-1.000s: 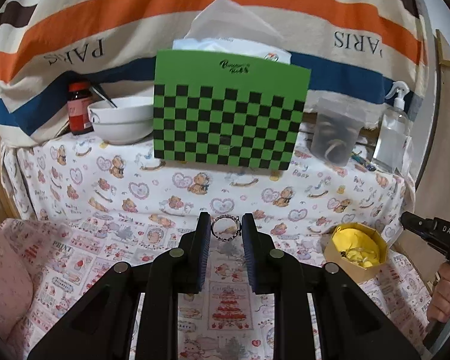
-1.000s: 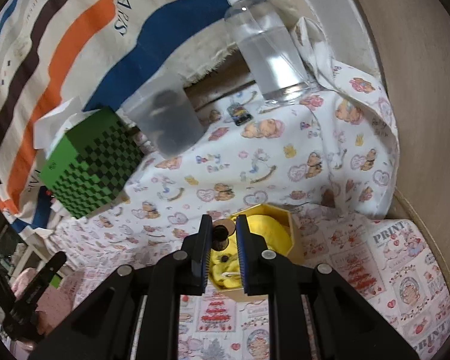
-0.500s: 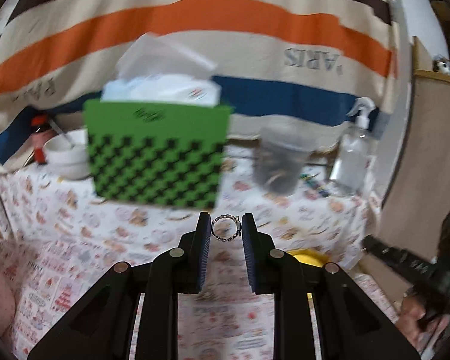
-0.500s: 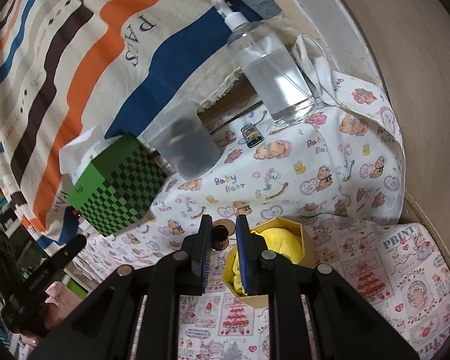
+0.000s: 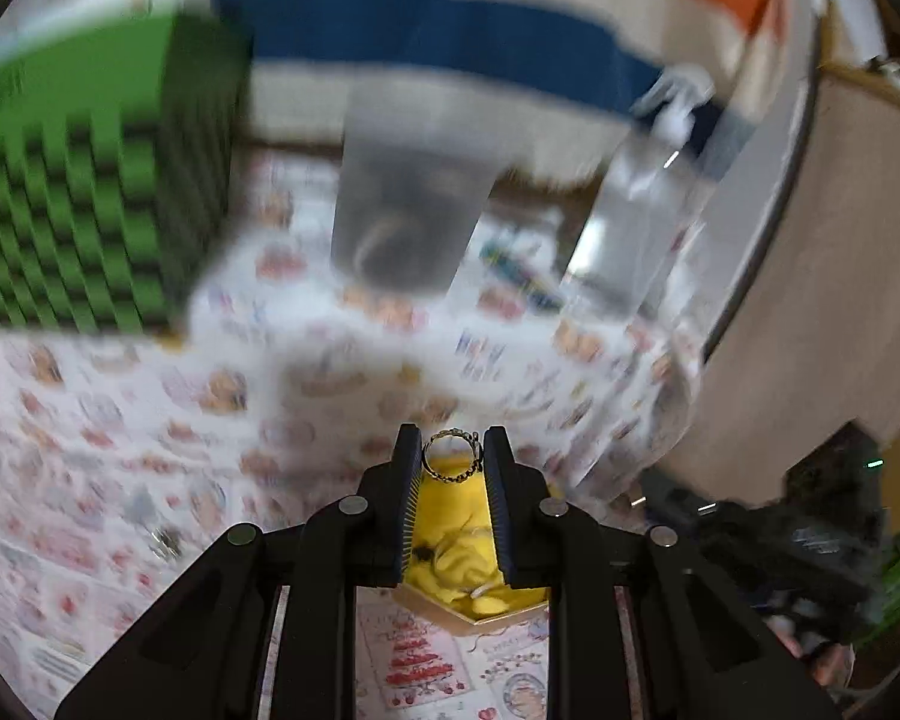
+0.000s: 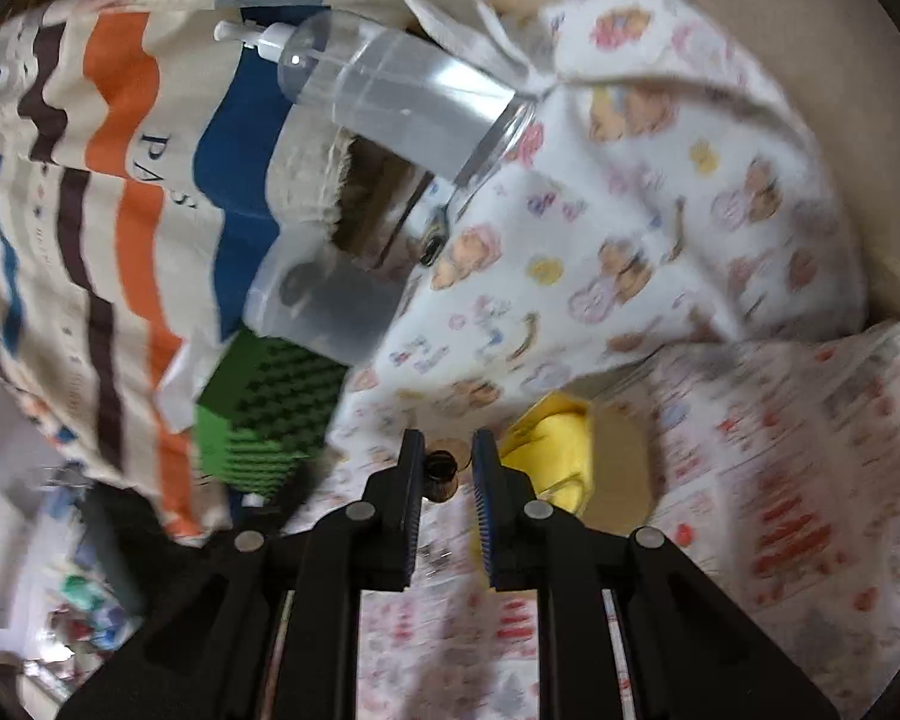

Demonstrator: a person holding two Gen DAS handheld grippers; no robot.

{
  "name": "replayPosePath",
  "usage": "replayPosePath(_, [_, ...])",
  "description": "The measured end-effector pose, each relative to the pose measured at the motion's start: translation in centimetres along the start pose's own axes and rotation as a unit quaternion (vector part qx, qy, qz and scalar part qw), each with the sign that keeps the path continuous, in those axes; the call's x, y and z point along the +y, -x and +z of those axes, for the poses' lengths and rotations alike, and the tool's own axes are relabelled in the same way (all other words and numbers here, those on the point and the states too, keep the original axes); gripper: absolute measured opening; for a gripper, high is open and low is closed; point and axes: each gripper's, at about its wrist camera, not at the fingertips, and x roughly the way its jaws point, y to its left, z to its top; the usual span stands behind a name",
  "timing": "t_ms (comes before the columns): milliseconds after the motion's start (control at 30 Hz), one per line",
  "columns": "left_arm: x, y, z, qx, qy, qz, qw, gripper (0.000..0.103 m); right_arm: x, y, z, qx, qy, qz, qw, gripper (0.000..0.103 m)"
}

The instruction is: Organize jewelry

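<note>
Above the yellow-lined hexagonal cardboard box (image 5: 471,591) on the printed cloth, a thin gold ring (image 5: 452,457) is gripped between the narrow jaws of the left gripper (image 5: 452,468). Step judged: carrying jewelry to the box; lowering and release are called for next. A small dark ring-like piece (image 6: 440,471) is pinched by the right gripper (image 6: 444,471), beside the box.

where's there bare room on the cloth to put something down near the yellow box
Bare printed cloth lies open left of the yellow-lined box, below the green checkered box. A smaller patch sits just in front of the yellow-lined box. The raised ledge behind is crowded: clear cup and pump bottle stand close together.
</note>
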Motion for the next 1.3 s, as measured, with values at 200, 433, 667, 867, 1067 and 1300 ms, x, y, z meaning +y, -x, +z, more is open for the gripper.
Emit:
replayPosePath(200, [1.0, -4.0, -2.8, 0.04, 0.0, -0.018, 0.999, 0.02, 1.0, -1.6, -0.6, -0.001, 0.046, -0.049, 0.998, 0.016])
replayPosePath(433, [0.8, -4.7, -3.5, 0.051, 0.003, -0.002, 0.9987, 0.02, 1.4, -4.7, -0.6, 0.008, 0.1, -0.127, 0.987, 0.016])
replayPosePath(667, [0.7, -4.9, -3.8, 0.051, -0.007, -0.038, 0.9979, 0.02, 2.0, -5.4, -1.1, 0.001, 0.132, -0.151, 0.98, 0.016])
replayPosePath(867, [0.9, -2.5, -2.9, -0.008, 0.002, 0.004, 1.0, 0.031, 2.3, -4.0, -1.0, -0.029, 0.133, -0.136, 0.981, 0.047])
replayPosePath(1067, [0.9, 0.1, -1.2, -0.052, 0.001, -0.014, 0.9986, 0.04, 3.3, -2.9, -1.2, -0.041, 0.136, -0.124, 0.982, 0.049])
replayPosePath(1300, [-0.4, 3.2, -0.3, -0.096, -0.045, 0.009, 0.9943, 0.041, 4.7, -2.5, -1.8, -0.059, 0.177, -0.162, 0.969, 0.05])
